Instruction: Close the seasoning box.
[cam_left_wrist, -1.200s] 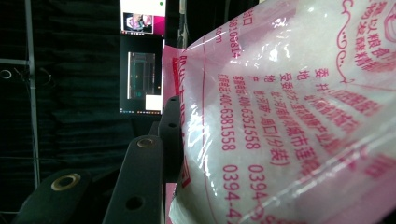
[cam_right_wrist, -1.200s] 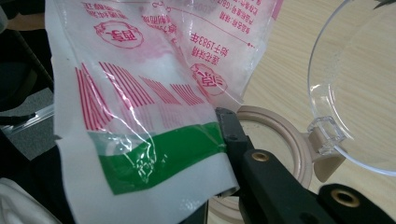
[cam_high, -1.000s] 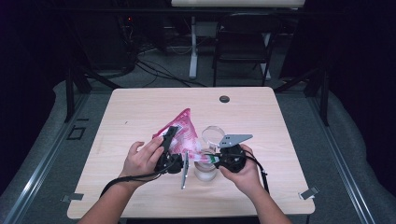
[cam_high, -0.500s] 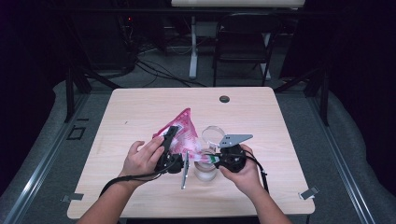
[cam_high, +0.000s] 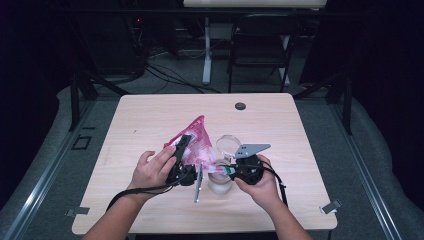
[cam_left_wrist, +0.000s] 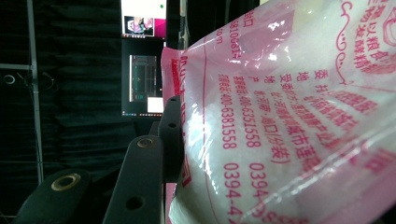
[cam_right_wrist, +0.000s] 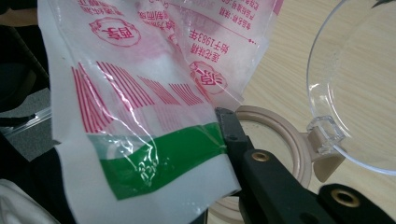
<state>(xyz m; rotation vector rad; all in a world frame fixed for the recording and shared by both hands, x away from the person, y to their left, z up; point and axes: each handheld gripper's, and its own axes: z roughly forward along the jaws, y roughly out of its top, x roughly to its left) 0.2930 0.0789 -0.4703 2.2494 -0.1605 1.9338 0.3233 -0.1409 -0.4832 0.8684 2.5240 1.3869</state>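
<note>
A pink and clear printed bag (cam_high: 196, 136) of white granules is held tilted above the table (cam_high: 150, 115). My left gripper (cam_high: 181, 148) is shut on the bag's side; in the left gripper view one black jaw presses into the bag (cam_left_wrist: 289, 116) and the other is hidden behind it. My right gripper (cam_high: 226, 170) is shut on the bag's lower, green-banded edge (cam_right_wrist: 154, 154), just over the jar (cam_high: 220, 183). The jar's beige rim (cam_right_wrist: 285, 140) stands open, with its clear flip lid (cam_right_wrist: 359, 88) swung back.
A small dark round object (cam_high: 240, 106) lies near the table's far edge. A black chair (cam_high: 260, 50) and cables stand on the floor beyond the table. Both hands sit near the front edge.
</note>
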